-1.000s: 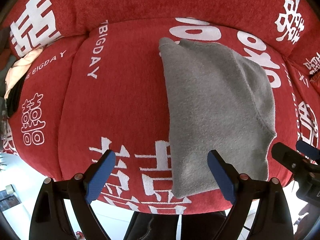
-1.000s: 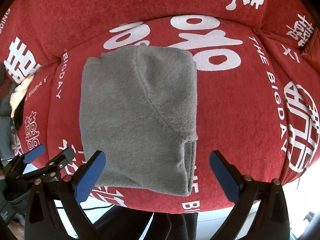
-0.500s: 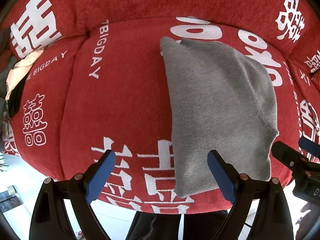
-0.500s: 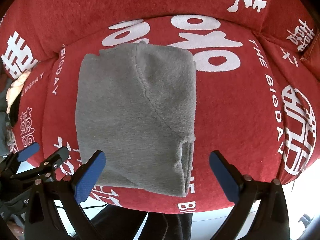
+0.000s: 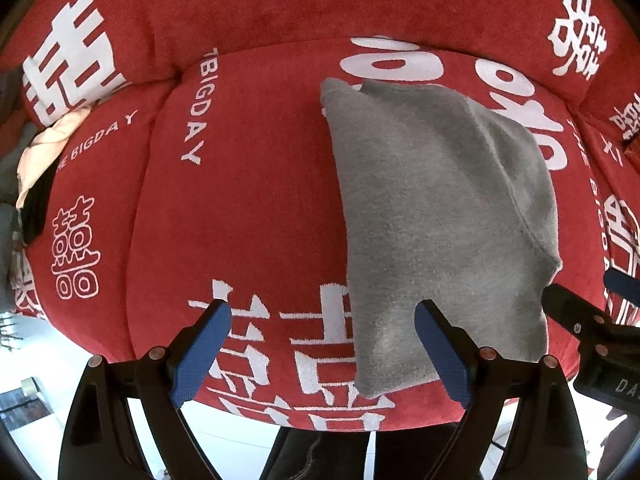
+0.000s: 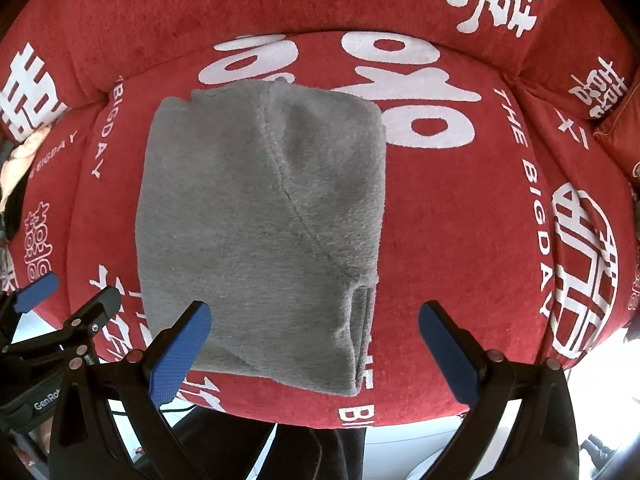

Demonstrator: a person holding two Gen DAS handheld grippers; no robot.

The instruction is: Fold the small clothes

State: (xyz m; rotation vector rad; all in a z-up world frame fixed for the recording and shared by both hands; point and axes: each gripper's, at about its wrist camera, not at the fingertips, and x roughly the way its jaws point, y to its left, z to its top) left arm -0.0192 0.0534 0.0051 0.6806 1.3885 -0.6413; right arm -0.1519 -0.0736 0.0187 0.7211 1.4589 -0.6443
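Left gripper (image 5: pixel 322 350) spread wide and holding nothing, right gripper (image 6: pixel 316 350) the same, both at the front edge of the red cushion (image 5: pixel 240 208).
I read the grey fleece garment (image 6: pixel 260 216) as already folded, lying mid-cushion toward the front edge; perhaps one last tidy remains.
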